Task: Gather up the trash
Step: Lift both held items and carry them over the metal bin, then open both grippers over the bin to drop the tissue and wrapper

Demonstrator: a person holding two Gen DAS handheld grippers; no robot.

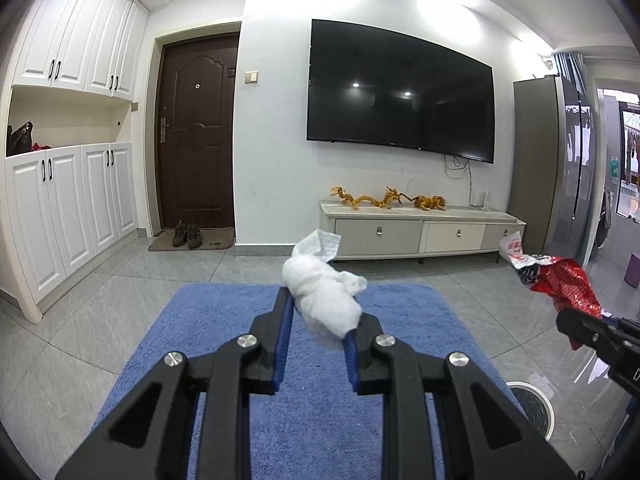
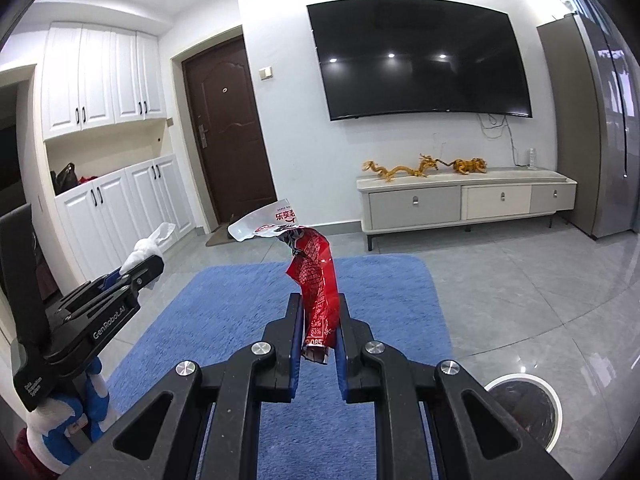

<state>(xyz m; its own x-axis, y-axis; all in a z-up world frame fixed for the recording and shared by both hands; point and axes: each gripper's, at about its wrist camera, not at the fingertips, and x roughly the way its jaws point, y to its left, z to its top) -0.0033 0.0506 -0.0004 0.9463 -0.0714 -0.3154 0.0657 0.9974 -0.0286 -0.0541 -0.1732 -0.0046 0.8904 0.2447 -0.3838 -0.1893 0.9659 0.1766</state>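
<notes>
My left gripper point(image 1: 320, 312) is shut on a crumpled white tissue point(image 1: 324, 292), held above the blue rug point(image 1: 224, 344). From the right wrist view the same left gripper point(image 2: 150, 266) shows at the left with the tissue point(image 2: 146, 248) sticking out of it. My right gripper point(image 2: 318, 316) is shut on a red and white snack wrapper point(image 2: 316, 276), which stands up and curls leftward at its top. That wrapper point(image 1: 560, 280) and the right gripper's fingers point(image 1: 580, 328) show at the right edge of the left wrist view. A round white-rimmed trash bin point(image 2: 556, 400) sits on the floor at lower right, its rim point(image 1: 548, 404) also visible beside the rug.
A low TV cabinet point(image 1: 420, 232) with golden dragon figures stands under a wall TV point(image 1: 400, 88). A grey fridge point(image 2: 600, 120) is at the right, white cupboards point(image 1: 72, 208) and a brown door point(image 1: 196, 136) at the left. Shoes point(image 1: 187, 235) rest on the doormat. A person's blue and white sleeve point(image 2: 72, 420) is at lower left.
</notes>
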